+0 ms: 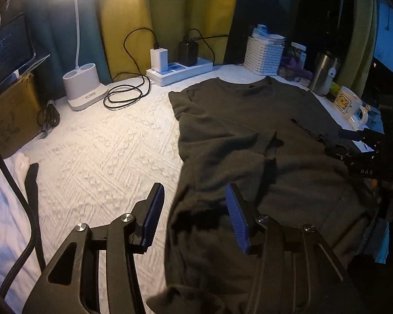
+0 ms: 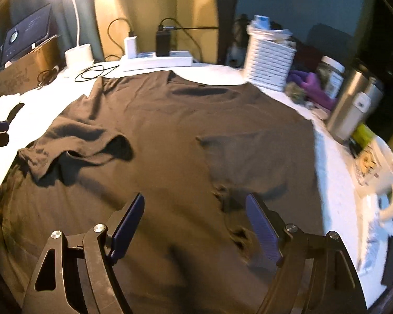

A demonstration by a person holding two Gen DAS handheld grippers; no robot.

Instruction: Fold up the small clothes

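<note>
A dark grey T-shirt [image 1: 249,141] lies spread on the white textured bedspread [image 1: 104,151], neck toward the far wall. It also fills the right wrist view [image 2: 170,136]. Its left sleeve [image 2: 73,141] is folded inward over the body, and the right sleeve [image 2: 249,162] lies folded in too. My left gripper [image 1: 195,198] is open, its jaws straddling the shirt's left edge near the hem. My right gripper [image 2: 196,214] is open and empty above the shirt's lower right part. It also shows at the right edge of the left wrist view [image 1: 353,141].
At the back stand a lit desk lamp [image 1: 82,89], a power strip with chargers and cables [image 1: 179,70], a white basket [image 1: 264,55], a steel tumbler [image 1: 325,72] and a mug [image 1: 349,104]. A cardboard box [image 1: 13,115] and black-and-white cloth [image 1: 30,175] lie at left.
</note>
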